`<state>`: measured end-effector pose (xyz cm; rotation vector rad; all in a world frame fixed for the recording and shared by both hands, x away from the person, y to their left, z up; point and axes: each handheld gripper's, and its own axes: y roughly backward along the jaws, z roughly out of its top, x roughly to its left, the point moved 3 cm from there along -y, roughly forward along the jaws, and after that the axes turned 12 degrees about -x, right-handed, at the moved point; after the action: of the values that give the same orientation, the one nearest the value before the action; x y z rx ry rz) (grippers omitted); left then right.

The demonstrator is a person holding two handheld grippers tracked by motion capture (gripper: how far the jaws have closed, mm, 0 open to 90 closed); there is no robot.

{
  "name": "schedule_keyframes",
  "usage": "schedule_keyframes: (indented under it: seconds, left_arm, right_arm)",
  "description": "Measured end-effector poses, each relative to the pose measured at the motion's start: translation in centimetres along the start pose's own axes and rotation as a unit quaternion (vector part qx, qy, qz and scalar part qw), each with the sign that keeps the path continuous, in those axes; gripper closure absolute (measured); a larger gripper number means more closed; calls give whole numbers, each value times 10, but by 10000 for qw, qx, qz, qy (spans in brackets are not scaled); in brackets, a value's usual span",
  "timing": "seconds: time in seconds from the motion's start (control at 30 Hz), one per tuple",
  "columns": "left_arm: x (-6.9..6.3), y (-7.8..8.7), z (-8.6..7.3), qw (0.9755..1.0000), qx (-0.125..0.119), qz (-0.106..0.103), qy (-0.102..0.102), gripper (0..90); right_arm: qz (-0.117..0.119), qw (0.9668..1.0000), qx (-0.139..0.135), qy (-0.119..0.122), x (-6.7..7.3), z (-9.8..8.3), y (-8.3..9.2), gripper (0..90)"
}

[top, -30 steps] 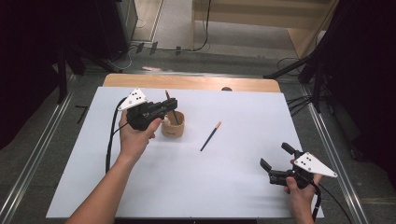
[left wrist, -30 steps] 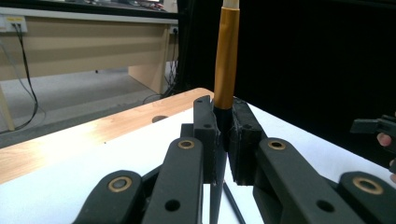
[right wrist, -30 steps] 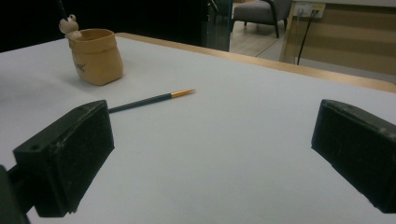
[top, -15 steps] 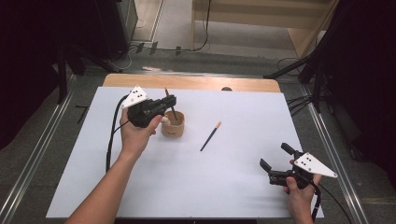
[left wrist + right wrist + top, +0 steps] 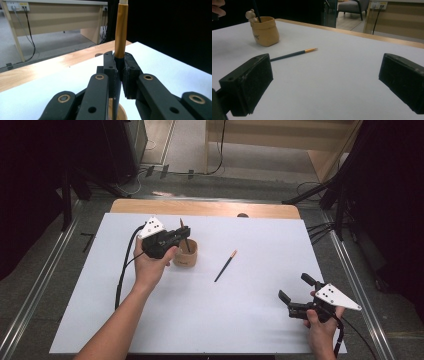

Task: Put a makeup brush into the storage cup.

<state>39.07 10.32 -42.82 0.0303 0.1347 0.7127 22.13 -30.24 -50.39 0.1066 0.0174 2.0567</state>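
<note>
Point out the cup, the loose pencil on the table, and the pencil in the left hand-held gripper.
cup (image 5: 187, 256), high view, front wall.
loose pencil (image 5: 224, 268), high view, mid shaft.
held pencil (image 5: 121, 35), left gripper view, gold band.

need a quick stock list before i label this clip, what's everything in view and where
pencil held in claw: 1, dark with a gold end, upright, lower end in the cup
pencil on table: 1, dark with a gold end, lying flat mid-table, right of the cup
cup: 1, tan, left of centre, a small figure on its rim in the right claw view
white sheet: 1, white, covers most of the table
table: 1, wood, bare strip at the far edge
desk: 1, light wood, on the floor beyond the table
left claw: 1, black, over the cup, shut on the upright pencil
right claw: 1, black, near right corner, open
</note>
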Motion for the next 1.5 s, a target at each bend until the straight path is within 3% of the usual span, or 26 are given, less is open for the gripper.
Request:
schedule_keyframes:
  seconds: [0.2,0.63,0.73,0.83,0.9,0.97,1.13,1.5]
  left_arm:
    - [-1,-4,-11,9997,215,101,-90,835]
    - [-3,-8,-26,9984,549,132,29,817]
    - [-3,-4,-24,9989,446,159,45,673]
    - [-4,1,-19,9993,324,127,115,386]
    - [-5,5,-18,9994,323,73,33,176]
    - [-6,10,-17,9996,273,-53,-19,21]
    - [-6,27,-13,9998,80,-186,-4,0]
    - [-4,58,-15,9999,-33,-19,-109,0]
  right_arm:
    - [5,10000,8,-2,1,0,0,0]
    - [0,10000,15,5,1,0,0,0]
    - [6,10000,13,7,1,0,-1,0]
    - [18,10000,4,23,1,0,-1,0]
    - [6,10000,10,8,1,0,0,0]
    - [2,10000,10,0,1,0,0,0]
    - [13,10000,-5,22,1,1,0,0]
    - [18,10000,-13,11,2,2,-1,0]
